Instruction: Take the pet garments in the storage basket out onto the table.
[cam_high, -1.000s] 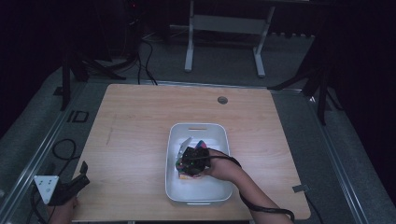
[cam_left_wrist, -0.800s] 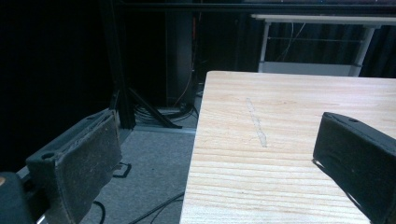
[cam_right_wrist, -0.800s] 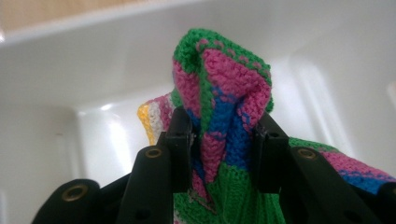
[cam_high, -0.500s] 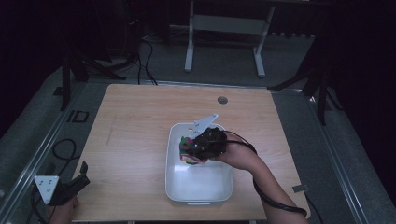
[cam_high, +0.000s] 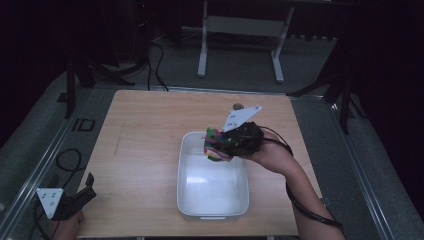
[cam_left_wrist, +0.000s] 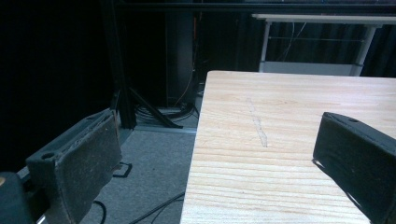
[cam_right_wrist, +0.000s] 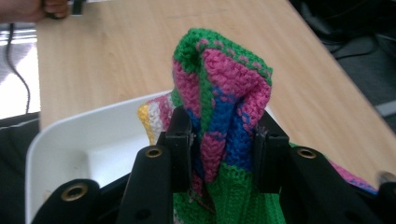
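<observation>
The right claw (cam_high: 226, 144) is clamped on a crocheted cloth (cam_high: 216, 145) of pink, green, blue and yellow stripes, holding it lifted above the far right corner of a white plastic tub (cam_high: 212, 212). From the high view the tub sits on the pale wooden surface (cam_high: 145, 150), near its front edge and a little right of centre; the person's right hand (cam_high: 267, 152) wraps the tool, with the grey three-cornered plate tilted up. The left claw (cam_high: 86, 186) hangs off the surface's near left corner.

The left gripper view shows the left claw's two padded jaws wide apart with nothing between them, the surface's (cam_left_wrist: 289, 140) left edge and a grey floor (cam_left_wrist: 154, 177) beyond.

In the right gripper view the right claw (cam_right_wrist: 223, 140) pinches the bunched cloth (cam_right_wrist: 219, 93) – its fold stands upright above the jaws – over the tub's (cam_right_wrist: 70, 135) rim.
</observation>
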